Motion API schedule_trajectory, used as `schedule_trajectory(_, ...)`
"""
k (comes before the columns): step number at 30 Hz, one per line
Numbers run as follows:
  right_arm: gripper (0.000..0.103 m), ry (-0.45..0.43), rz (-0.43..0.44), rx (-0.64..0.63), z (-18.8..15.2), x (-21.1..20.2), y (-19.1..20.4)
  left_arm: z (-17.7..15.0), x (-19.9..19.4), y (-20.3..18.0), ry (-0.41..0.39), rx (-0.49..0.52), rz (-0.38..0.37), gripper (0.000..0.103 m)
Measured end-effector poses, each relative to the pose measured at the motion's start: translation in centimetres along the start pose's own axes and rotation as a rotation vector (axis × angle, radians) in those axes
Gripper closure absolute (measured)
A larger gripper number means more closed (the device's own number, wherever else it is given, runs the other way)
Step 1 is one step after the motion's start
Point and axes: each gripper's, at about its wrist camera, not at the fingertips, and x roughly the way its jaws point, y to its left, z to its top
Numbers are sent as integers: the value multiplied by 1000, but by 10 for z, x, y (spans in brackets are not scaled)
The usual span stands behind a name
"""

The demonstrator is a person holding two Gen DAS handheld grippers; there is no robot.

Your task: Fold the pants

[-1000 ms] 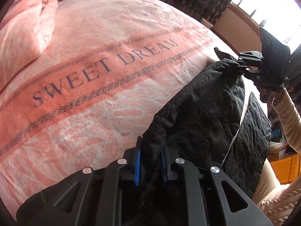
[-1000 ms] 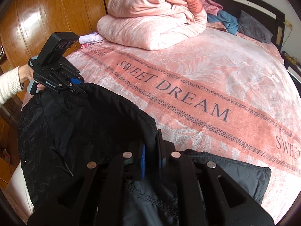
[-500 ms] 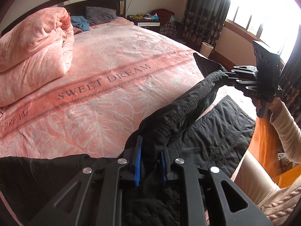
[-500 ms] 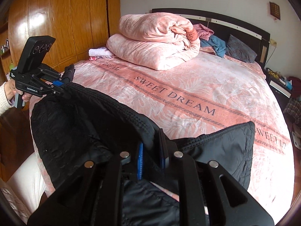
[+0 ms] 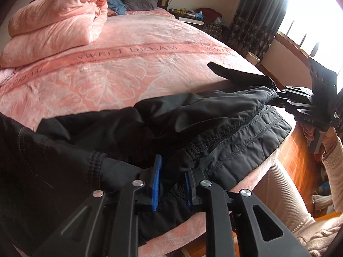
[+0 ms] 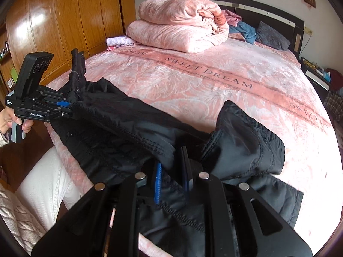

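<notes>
Black quilted pants point(image 5: 214, 111) lie bunched along the near edge of the pink bed point(image 5: 128, 75), with part hanging over it. My left gripper point(image 5: 171, 171) is shut on a stitched edge of the fabric, which fills the gap between its blue pads. In the right wrist view that same gripper point(image 6: 71, 105) pinches the far left end of the pants point(image 6: 128, 124). My right gripper point(image 6: 171, 167) is shut on the other end of that edge. From the left wrist view it point(image 5: 278, 98) grips the fabric at the right, and the cloth sags between the two.
A folded pink duvet point(image 6: 178, 27) and pillows sit at the head of the bed. A wooden wardrobe point(image 6: 64, 21) stands on the left and a curtained window point(image 5: 257, 21) on the right. The person's pale trouser leg point(image 6: 47, 182) presses against the bed edge.
Both grippers have drawn back toward the near bed edge, dragging the pants with them. The cloth between them now hangs lower and more bed shows beyond.
</notes>
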Motion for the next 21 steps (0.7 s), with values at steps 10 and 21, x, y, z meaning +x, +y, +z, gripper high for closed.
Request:
schedule_trajectory(10,88,119,-7,80,-54,23,13,-53,24,-11,-4,-88,51,82)
schedule_trajectory(21,20,88,33,45,-54,3,32,-54,-4,-28,24,-37,51,21)
